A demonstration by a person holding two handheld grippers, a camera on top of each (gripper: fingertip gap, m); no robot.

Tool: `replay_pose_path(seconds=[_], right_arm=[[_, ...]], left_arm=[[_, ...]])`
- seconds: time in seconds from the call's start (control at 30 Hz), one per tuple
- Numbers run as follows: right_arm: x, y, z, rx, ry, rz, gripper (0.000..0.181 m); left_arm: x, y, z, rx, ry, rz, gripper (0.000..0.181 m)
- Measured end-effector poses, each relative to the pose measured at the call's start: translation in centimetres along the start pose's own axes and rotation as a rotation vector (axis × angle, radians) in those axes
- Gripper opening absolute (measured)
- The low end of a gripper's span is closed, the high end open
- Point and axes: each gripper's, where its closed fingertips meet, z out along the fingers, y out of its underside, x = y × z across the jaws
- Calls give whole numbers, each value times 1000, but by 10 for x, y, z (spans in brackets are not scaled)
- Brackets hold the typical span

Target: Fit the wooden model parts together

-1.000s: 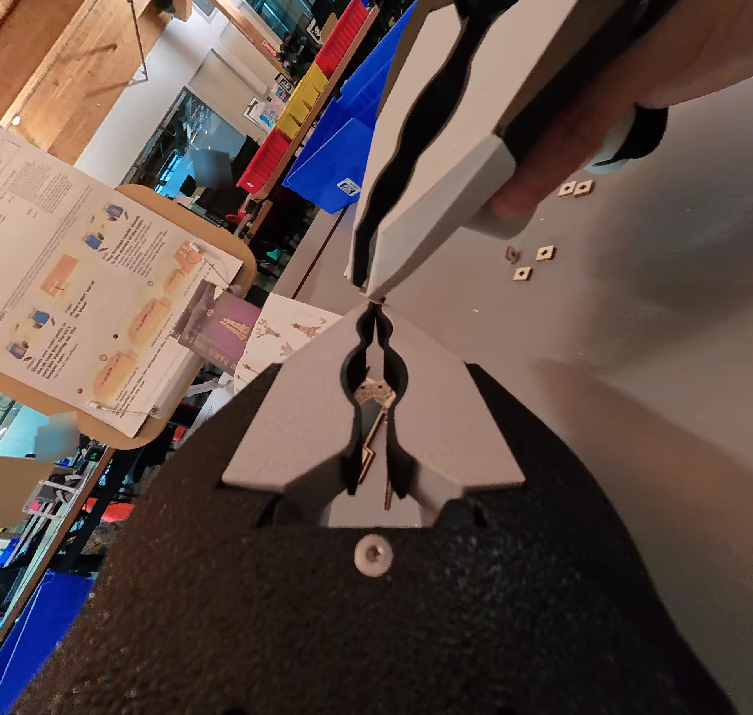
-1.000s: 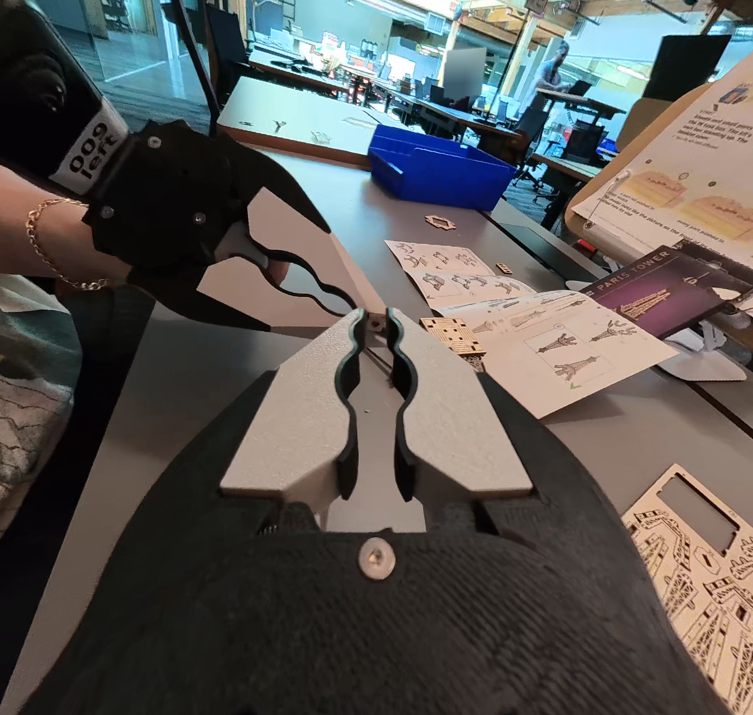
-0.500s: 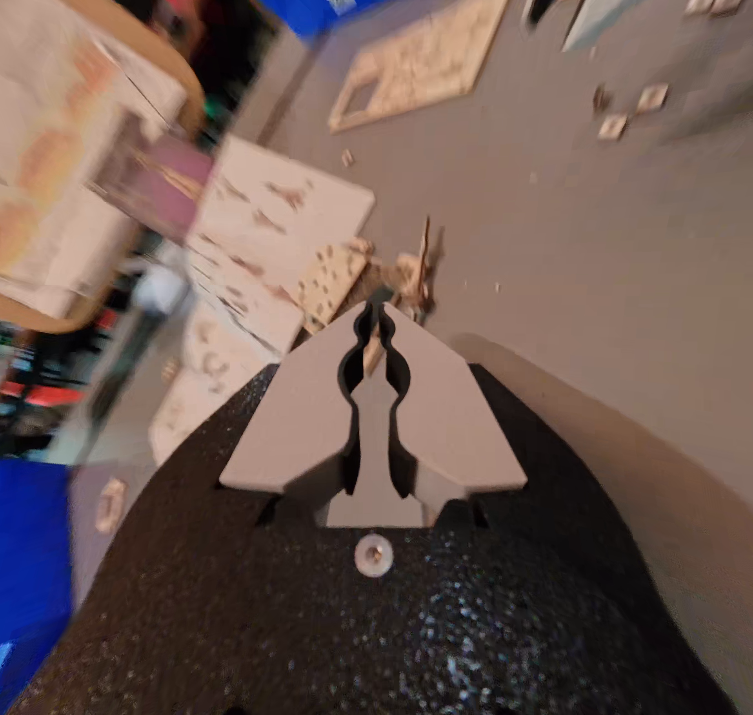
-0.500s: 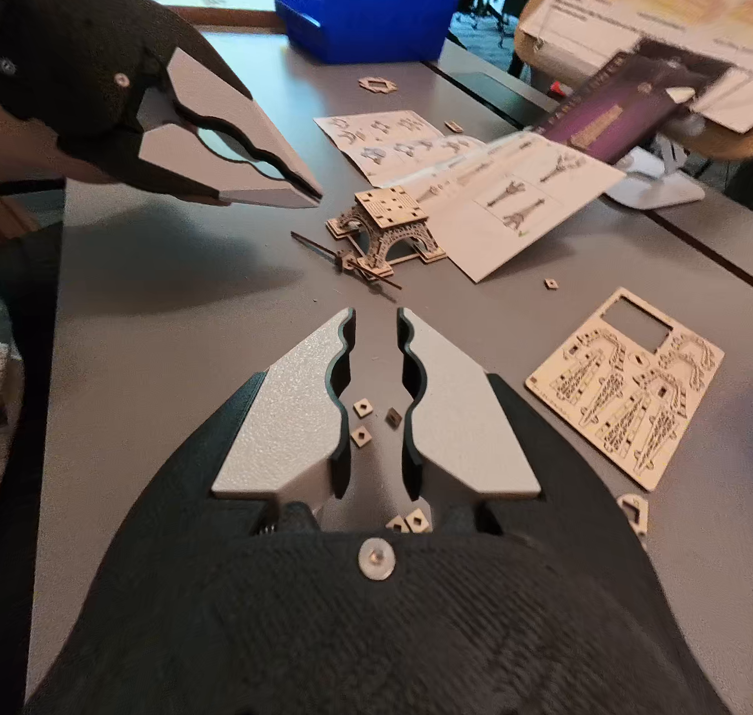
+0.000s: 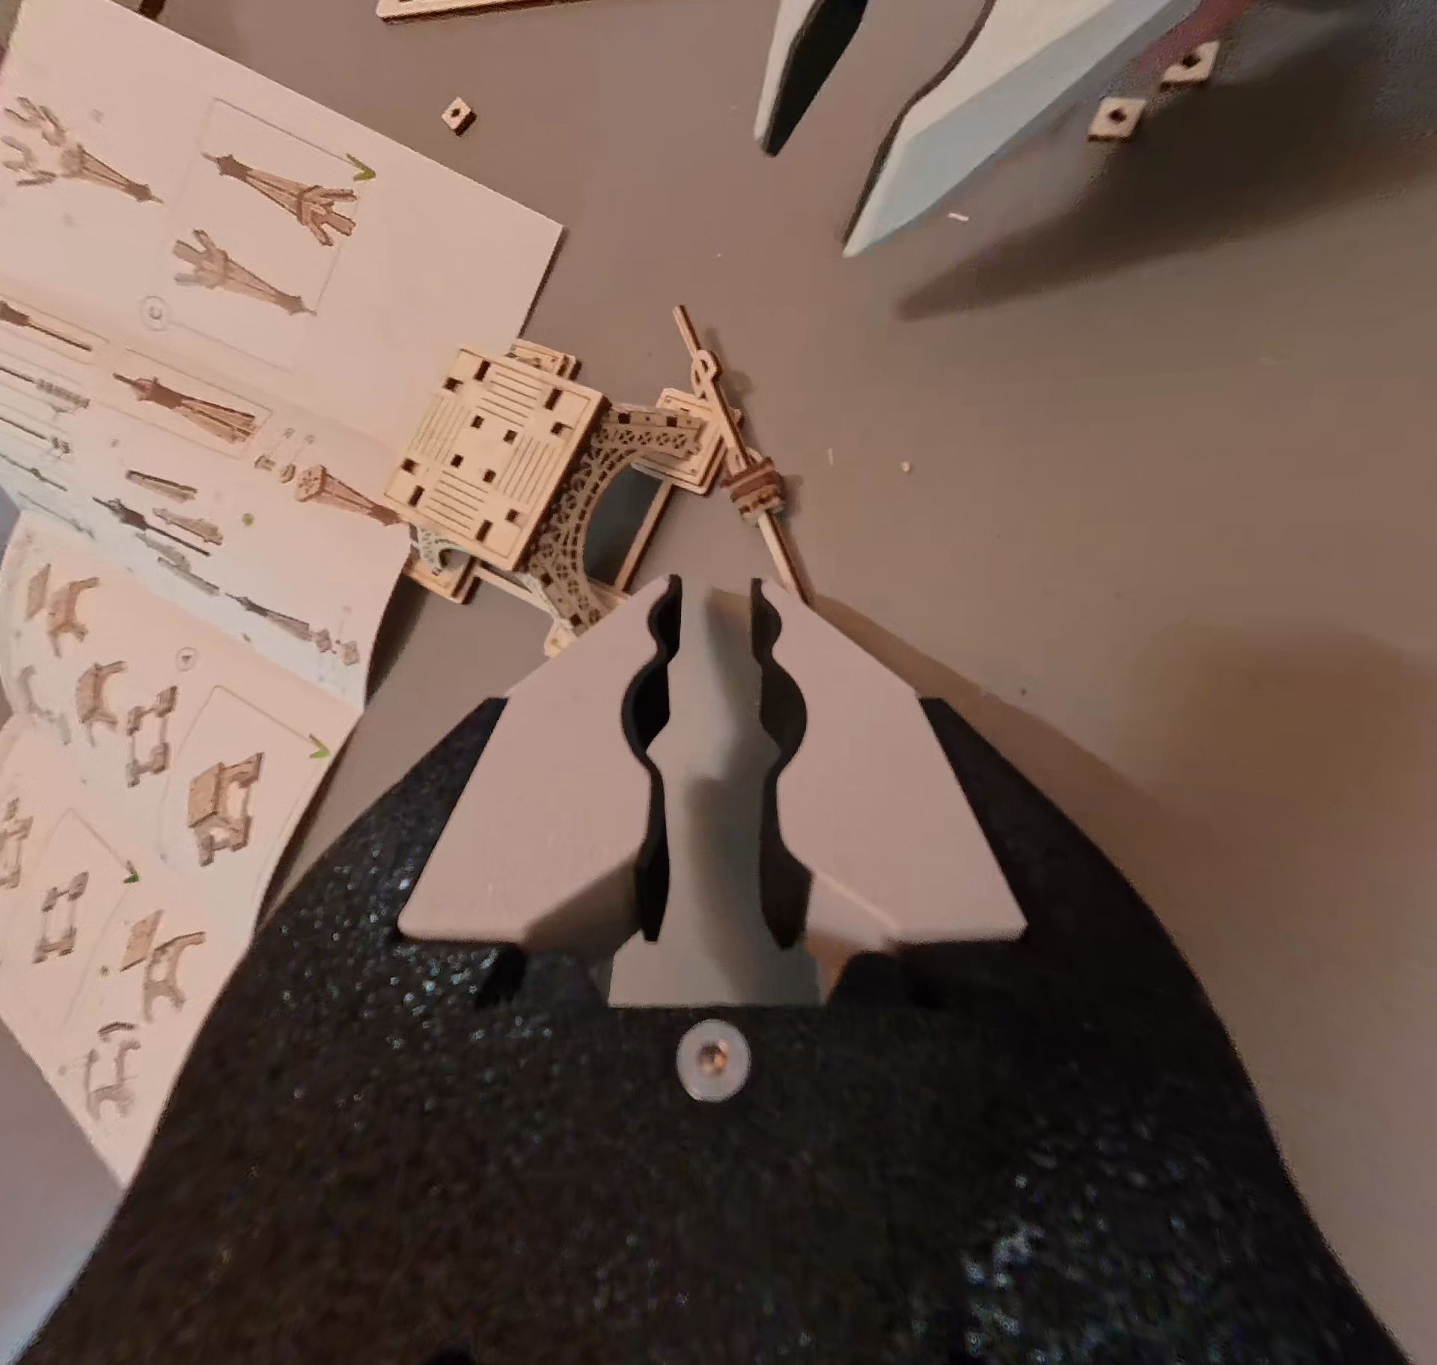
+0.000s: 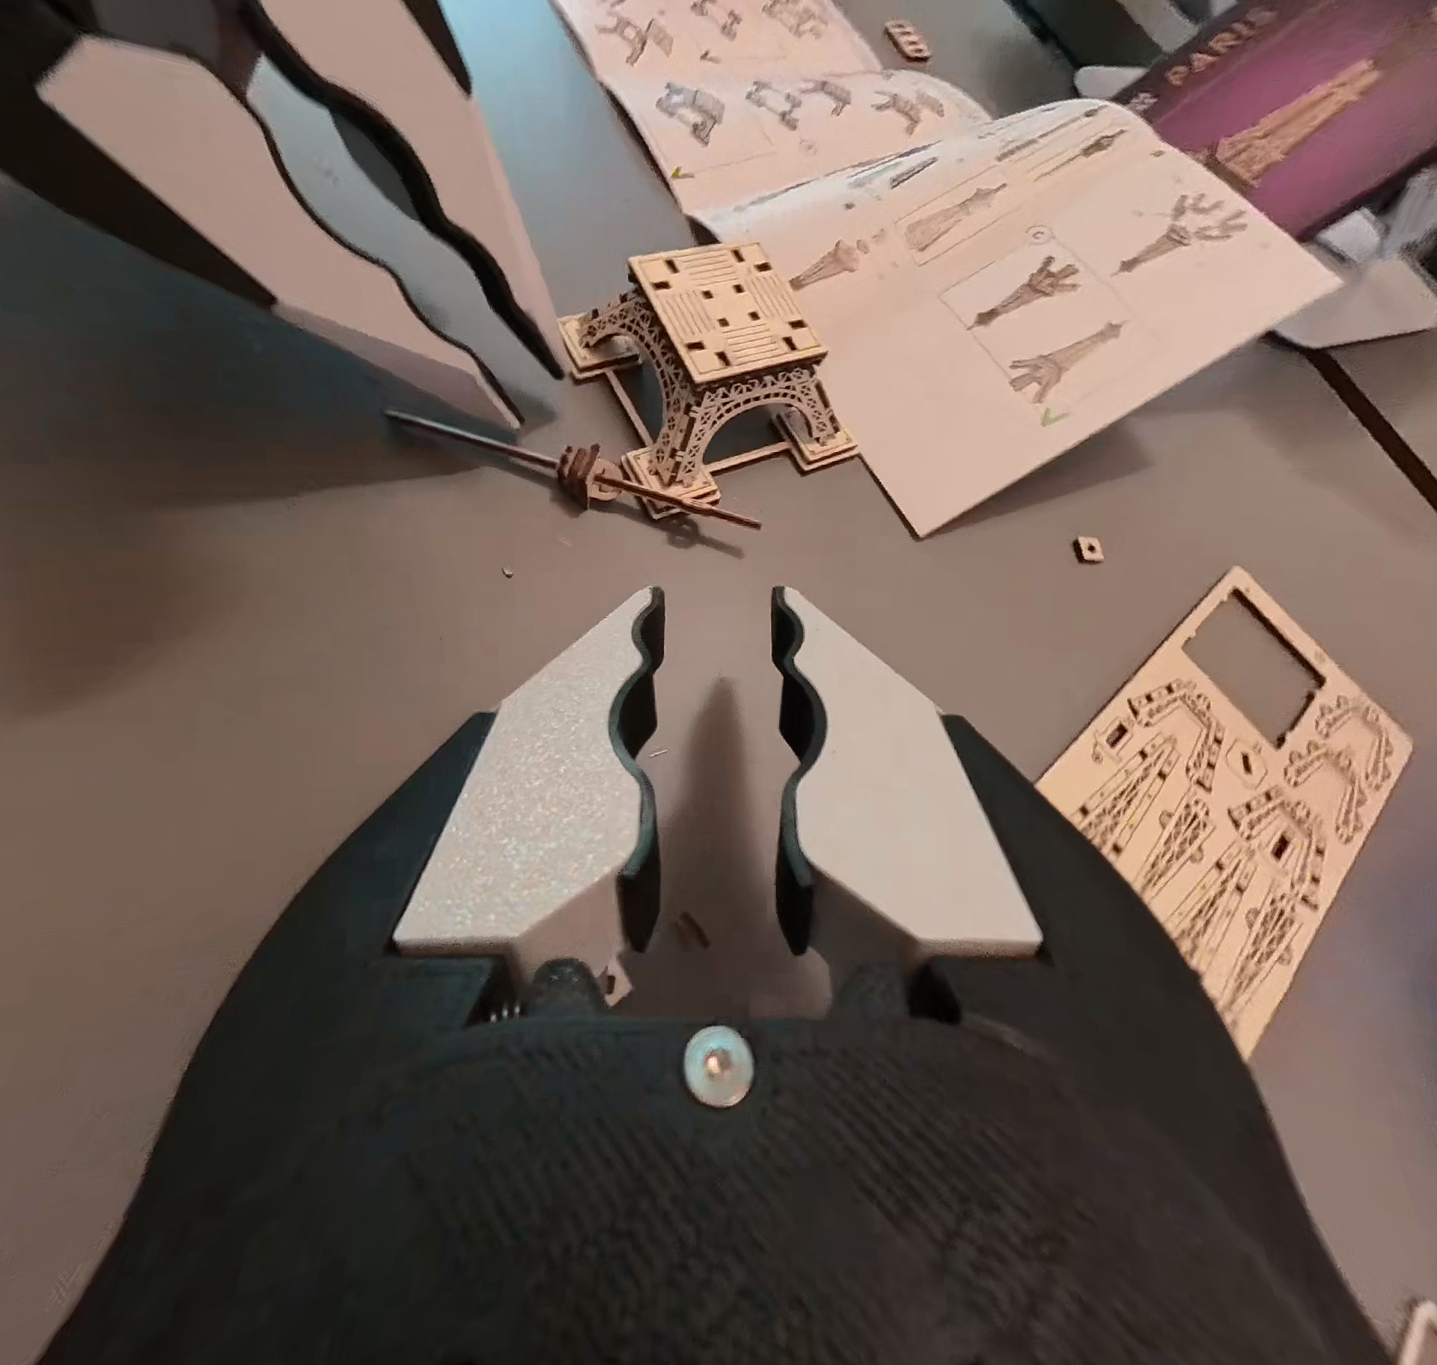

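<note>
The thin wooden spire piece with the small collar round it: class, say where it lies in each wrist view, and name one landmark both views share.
Left wrist view: the spire piece lies slanted at centre, just right of the tower base.
Right wrist view: it lies flat at left of centre, in front of the tower base.
Shared landmark: the tower base, with the instruction sheet beside it.

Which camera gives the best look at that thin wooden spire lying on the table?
The right wrist view: the spire lies fully visible beside the tower base. In the left wrist view the spire shows too, but its lower end hides behind the left gripper's fingers.
</note>
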Motion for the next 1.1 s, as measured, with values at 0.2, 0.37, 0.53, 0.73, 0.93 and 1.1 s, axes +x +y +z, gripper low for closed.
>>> replay_pose_path(seconds=[0.2, 0.37, 0.53, 0.73, 0.93, 1.1], right_arm=[[-6, -16, 15, 10, -6, -304, 19], [-8, -28, 22, 28, 124, -668, 25], [-13, -22, 25, -28, 197, -856, 25], [-21, -24, 12, -34, 211, -898, 32], [-14, -25, 15, -79, 295, -924, 2], [-13, -31, 11, -29, 346, -831, 0]], left_arm=[[18, 0, -7, 21, 78, -80, 20], [26, 0, 2, -3, 108, -173, 12], [26, -3, 2, -11, 153, -198, 1], [19, -13, -15, 10, 214, -214, 1], [17, -24, -28, 25, 242, -203, 1], [9, -43, -41, 165, 215, -173, 5]])
